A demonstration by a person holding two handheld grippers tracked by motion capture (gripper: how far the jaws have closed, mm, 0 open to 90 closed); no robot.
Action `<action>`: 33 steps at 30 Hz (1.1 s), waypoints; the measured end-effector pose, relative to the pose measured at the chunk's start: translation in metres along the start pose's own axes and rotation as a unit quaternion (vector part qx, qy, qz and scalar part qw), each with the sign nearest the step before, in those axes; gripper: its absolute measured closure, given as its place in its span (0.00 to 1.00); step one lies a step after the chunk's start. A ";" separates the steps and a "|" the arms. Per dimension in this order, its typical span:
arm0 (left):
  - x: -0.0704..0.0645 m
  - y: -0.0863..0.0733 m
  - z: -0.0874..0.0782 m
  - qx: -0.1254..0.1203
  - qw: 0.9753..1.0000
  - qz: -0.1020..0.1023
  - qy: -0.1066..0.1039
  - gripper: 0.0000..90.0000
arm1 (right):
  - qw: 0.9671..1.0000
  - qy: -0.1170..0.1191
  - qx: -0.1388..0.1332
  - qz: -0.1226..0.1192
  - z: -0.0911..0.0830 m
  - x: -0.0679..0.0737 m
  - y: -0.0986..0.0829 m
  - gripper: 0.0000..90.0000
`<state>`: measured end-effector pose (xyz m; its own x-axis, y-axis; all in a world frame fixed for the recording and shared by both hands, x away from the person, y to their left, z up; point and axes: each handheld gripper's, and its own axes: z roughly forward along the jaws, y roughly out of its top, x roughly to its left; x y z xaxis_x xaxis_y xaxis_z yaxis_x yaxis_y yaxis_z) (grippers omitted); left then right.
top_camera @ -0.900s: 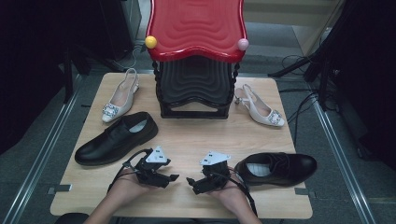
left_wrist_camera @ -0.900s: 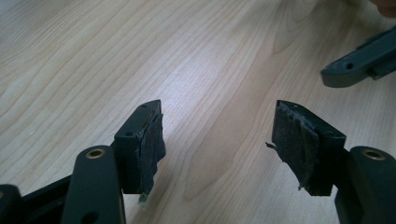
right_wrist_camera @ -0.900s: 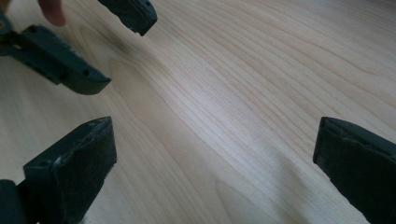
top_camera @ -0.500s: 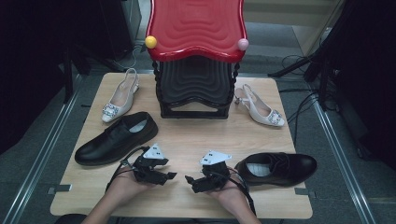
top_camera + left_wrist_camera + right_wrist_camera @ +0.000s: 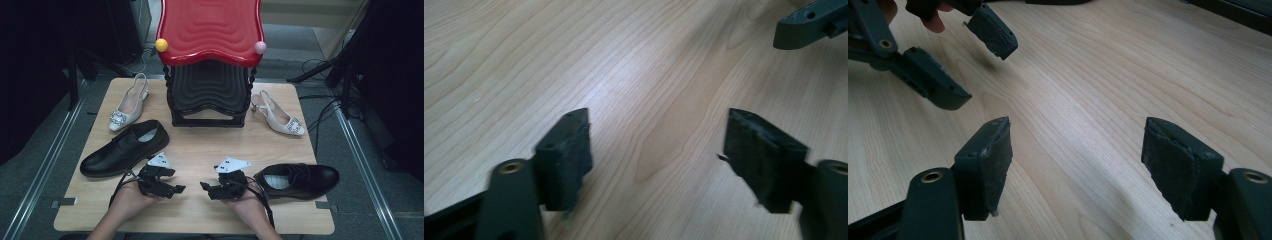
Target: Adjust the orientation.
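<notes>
High view: table (image 5: 200, 220) wooden, red-topped shoe rack (image 5: 210, 30) at 12 o'clock. Black shoes: one at 9 (image 5: 122, 149), one at 3 (image 5: 300, 180); two white slingbacks flank rack. I hold left gripper (image 5: 172, 189) and right gripper (image 5: 206, 187) near 6, tips facing, apart. Both released, jaws wide, nothing between but bare wood. Judgement: pre-grasp step. Next: swing right gripper to 3 o'clock shoe just beside it, straddle collar, clench.

Table (image 5: 200, 150) pale matt wood grain; black shoe (image 5: 297, 180) glossy leather.
</notes>
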<state>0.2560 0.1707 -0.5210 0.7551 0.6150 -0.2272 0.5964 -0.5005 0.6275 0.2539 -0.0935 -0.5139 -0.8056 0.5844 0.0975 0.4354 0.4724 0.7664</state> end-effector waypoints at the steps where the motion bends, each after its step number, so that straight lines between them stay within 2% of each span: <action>1: 0.001 -0.001 -0.001 0.002 1.000 0.002 0.001 0.41 | 1.000 0.000 0.003 -0.005 0.002 0.001 0.002 0.32; 4: 0.003 -0.003 -0.004 0.002 1.000 -0.007 -0.001 0.43 | 1.000 -0.001 0.004 -0.011 0.003 0.001 0.003 0.33; 5: 0.005 -0.006 -0.004 0.010 1.000 -0.017 -0.008 0.42 | 1.000 0.003 0.005 -0.011 0.003 0.002 0.005 0.36; 7: 0.006 -0.007 -0.004 0.011 1.000 -0.016 -0.008 0.42 | 1.000 0.008 0.005 -0.011 0.004 0.002 0.006 0.38; 8: 0.004 -0.010 -0.006 0.005 1.000 -0.005 0.001 0.42 | 1.000 0.022 0.009 -0.016 0.004 0.002 0.007 0.45; 10: 0.003 -0.011 -0.010 -0.005 1.000 0.003 0.007 0.43 | 0.999 0.031 0.006 -0.018 0.005 0.002 0.009 0.44; 14: 0.004 -0.012 -0.015 -0.012 1.000 0.001 0.013 0.45 | 0.999 0.040 0.006 -0.007 0.008 -0.001 0.010 0.44; 17: 0.008 -0.011 -0.018 -0.010 1.000 -0.011 0.018 0.45 | 0.999 0.047 0.010 -0.002 0.009 -0.002 0.011 0.46; 19: 0.012 -0.009 -0.018 -0.012 1.000 -0.024 0.008 0.41 | 0.999 0.049 0.012 -0.002 0.010 -0.002 0.011 0.47; 20: 0.012 -0.009 -0.018 -0.012 1.000 -0.024 0.008 0.40 | 0.999 0.049 0.012 -0.002 0.010 -0.002 0.011 0.47; 21: 0.014 -0.006 -0.018 -0.014 0.999 -0.030 0.003 0.40 | 0.999 0.049 0.021 -0.005 0.012 -0.002 0.010 0.47; 24: 0.014 -0.001 -0.020 -0.014 1.000 -0.018 0.010 0.41 | 0.998 0.047 0.033 -0.005 0.014 -0.002 0.009 0.47; 31: 0.025 0.011 -0.031 -0.022 0.999 -0.022 0.026 0.40 | 0.998 0.047 0.031 0.000 0.013 -0.002 0.009 0.47; 33: 0.029 0.015 -0.037 -0.030 0.999 -0.030 0.030 0.40 | 0.998 0.047 0.030 -0.001 0.013 -0.002 0.009 0.46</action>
<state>0.2767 0.2041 -0.4906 0.6992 0.6796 -0.2219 0.6217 -0.4247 0.6582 0.2650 -0.0820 -0.5155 -0.8392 0.5204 0.1580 0.4553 0.5132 0.7276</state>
